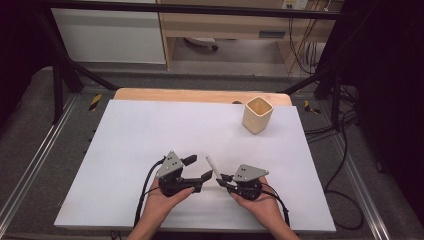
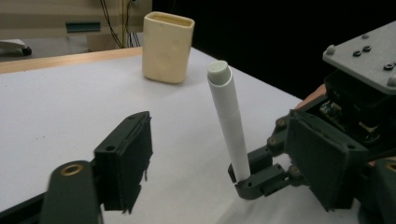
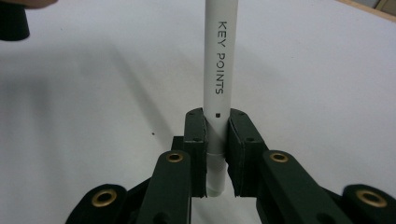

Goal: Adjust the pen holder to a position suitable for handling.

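Observation:
A white pen (image 1: 213, 165) printed "KEY POINTS" (image 3: 219, 70) stands tilted upward, its grey-capped end (image 2: 218, 69) on top. My right gripper (image 1: 222, 180) is shut on the pen's lower end, and its pads (image 3: 198, 140) squeeze the barrel from both sides. Close to its left is my left gripper (image 1: 199, 167), open, with one black finger (image 2: 125, 163) left of the pen. The pen rises in front of that gap, and no pad of the left gripper touches it. A cream cup (image 1: 257, 115) stands upright at the back right, also (image 2: 167, 46).
A white sheet (image 1: 145, 135) covers most of the wooden table (image 1: 200, 94). Black frame bars (image 1: 320, 75) slant down behind the table. Cables (image 1: 340, 150) lie on the grey floor at the right. The person's hands (image 1: 260, 205) hold both grippers near the front edge.

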